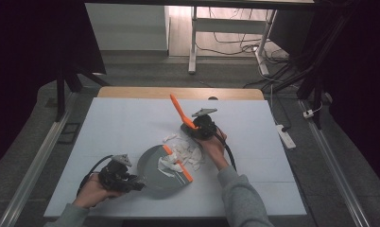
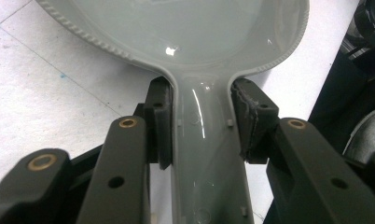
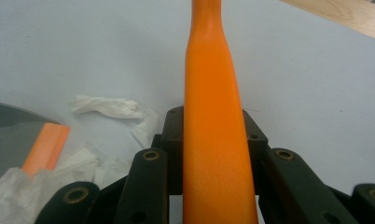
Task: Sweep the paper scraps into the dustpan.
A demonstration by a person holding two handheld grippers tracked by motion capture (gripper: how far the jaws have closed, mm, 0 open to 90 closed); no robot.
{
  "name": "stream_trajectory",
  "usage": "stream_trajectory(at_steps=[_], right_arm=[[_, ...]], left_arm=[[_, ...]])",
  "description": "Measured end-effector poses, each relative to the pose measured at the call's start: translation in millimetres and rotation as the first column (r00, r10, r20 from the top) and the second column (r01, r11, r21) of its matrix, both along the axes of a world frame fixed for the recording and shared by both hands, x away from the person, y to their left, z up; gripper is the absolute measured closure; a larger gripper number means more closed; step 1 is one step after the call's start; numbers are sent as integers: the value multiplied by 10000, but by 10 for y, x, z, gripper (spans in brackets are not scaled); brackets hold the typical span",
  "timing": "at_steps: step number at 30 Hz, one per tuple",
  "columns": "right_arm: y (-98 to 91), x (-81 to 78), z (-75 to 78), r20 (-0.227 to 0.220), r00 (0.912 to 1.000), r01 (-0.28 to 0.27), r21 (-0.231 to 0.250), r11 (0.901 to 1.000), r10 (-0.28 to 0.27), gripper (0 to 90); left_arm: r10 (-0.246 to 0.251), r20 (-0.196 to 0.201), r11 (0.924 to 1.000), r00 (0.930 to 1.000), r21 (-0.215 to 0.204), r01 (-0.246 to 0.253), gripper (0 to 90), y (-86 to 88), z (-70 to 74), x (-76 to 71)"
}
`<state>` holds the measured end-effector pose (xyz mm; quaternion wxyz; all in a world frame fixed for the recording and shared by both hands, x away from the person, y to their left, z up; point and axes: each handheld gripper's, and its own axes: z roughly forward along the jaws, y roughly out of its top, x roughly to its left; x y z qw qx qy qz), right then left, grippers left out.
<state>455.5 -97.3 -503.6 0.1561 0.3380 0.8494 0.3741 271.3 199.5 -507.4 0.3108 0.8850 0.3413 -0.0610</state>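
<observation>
While claws (image 2: 202, 123) grip dustpan (image 1: 152, 170), brush (image 3: 213, 121)

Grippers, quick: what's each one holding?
Left gripper: shut on the grey dustpan's handle.
Right gripper: shut on the orange brush handle.

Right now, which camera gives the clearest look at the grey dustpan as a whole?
The high view: the whole dustpan with its orange lip, and white paper scraps on and beside it. The left gripper view shows its handle and the near rim of the pan. The right gripper view catches an edge and the lip.
</observation>
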Motion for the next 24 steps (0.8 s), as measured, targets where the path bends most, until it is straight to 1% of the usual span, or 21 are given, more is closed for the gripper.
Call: stream_trajectory(at_steps=[3,7,9,11,13,15,17,18,21,24], right_arm=[[44,-43,-4,-50,9999,-165,7,9999,165,707],[76,-122,-4,-121,9986,-515,-6,9987,515,707],[94,-173,-2,-160,9970,-753,-41,9972,753,707],[111,-240,-8,-173,9949,-998,46,9950,999,707],[121,-300,-10,-93,9928,-1192,-8,9929,1192,707],[124,-346,-10,-200,9910,-1324,93,9912,1325,707],[132,-398,-8,-169,9888,-1481,56,9890,1482,707],[137,-428,-7,-170,9873,-1575,113,9874,1577,707],[156,-492,-2,-219,9852,-1698,196,9853,1702,707],[178,-544,16,-143,9827,-1843,162,9827,1846,707]], left_arm=[[5,-2,10000,10000,0,-5,612,-1,-1,0],[25,-6,10000,10000,-5,-25,612,-4,-4,3],[36,-2,10000,10000,-7,-36,612,-5,-3,2],[39,-4,10000,10000,-7,-39,612,-7,-2,2],[83,-13,10000,10000,-33,-83,612,-11,-4,1],[85,-15,10000,10000,-32,-85,612,-13,-5,2],[78,-12,10000,10000,-25,-78,612,-15,-4,3],[84,-17,10000,10000,-35,-84,612,-16,-4,3],[96,-25,9999,10000,-30,-96,612,-20,-5,4],[142,-31,9999,9999,-61,-143,612,-22,-4,1]])
